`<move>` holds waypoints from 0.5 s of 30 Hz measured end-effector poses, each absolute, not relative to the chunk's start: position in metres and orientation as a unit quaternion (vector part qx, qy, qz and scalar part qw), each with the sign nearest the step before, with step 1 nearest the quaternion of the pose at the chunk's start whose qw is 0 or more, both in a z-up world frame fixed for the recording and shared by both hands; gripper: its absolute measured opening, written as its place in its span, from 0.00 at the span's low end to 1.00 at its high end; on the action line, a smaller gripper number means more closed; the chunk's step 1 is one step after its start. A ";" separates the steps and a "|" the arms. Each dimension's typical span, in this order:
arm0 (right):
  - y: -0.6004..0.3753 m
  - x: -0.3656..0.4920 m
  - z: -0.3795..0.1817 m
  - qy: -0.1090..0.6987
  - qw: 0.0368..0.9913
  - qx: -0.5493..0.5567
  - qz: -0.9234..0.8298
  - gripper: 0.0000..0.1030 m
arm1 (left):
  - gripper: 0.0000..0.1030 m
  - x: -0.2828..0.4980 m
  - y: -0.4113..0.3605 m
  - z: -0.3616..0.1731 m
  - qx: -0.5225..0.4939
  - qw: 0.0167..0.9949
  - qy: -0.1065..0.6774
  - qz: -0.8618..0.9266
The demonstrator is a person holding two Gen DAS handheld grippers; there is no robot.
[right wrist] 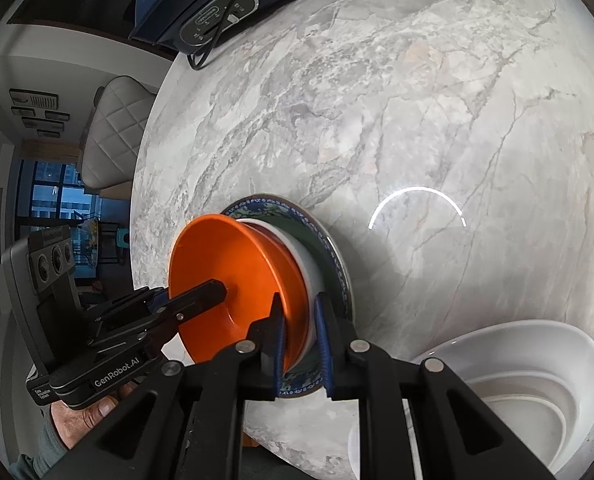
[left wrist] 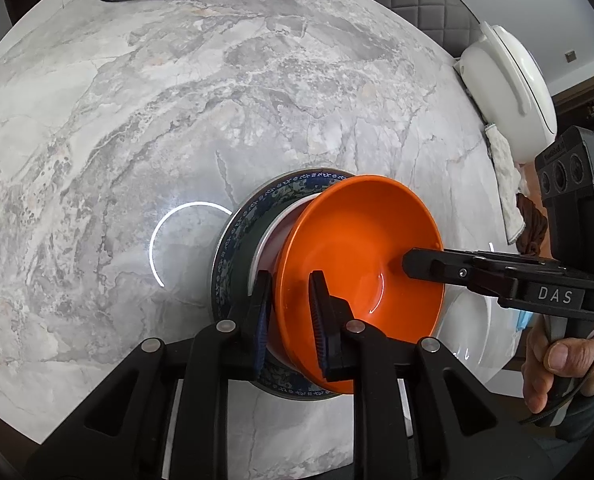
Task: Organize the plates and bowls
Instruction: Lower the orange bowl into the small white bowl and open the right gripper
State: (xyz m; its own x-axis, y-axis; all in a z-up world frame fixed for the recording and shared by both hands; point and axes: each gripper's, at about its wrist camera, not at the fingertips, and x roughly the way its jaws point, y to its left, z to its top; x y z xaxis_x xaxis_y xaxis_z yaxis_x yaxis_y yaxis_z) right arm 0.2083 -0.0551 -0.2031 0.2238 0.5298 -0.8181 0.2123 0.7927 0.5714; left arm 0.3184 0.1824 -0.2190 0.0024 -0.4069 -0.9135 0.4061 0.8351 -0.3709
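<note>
White bowl [left wrist: 271, 236] mostly hidden under orange bowl [left wrist: 361, 256]

White bowl [left wrist: 267, 236] — mostly hidden under the orange bowl [left wrist: 361, 256].

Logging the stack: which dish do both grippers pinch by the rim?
The orange bowl, topmost, above a white bowl and the blue-patterned plate.
</note>
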 end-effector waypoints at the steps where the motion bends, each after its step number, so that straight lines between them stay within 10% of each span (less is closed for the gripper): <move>1: -0.055 0.208 -0.203 0.613 0.721 0.303 0.110 0.17 | 0.20 0.317 0.182 -0.219 0.000 0.709 0.644 -0.288; 8: -0.054 0.209 -0.201 0.612 0.723 0.300 0.114 0.17 | 0.64 0.310 0.177 -0.207 -0.008 0.719 0.623 -0.308; 15: -0.052 0.209 -0.200 0.614 0.725 0.291 0.113 0.17 | 0.67 0.307 0.174 -0.203 -0.004 0.721 0.619 -0.310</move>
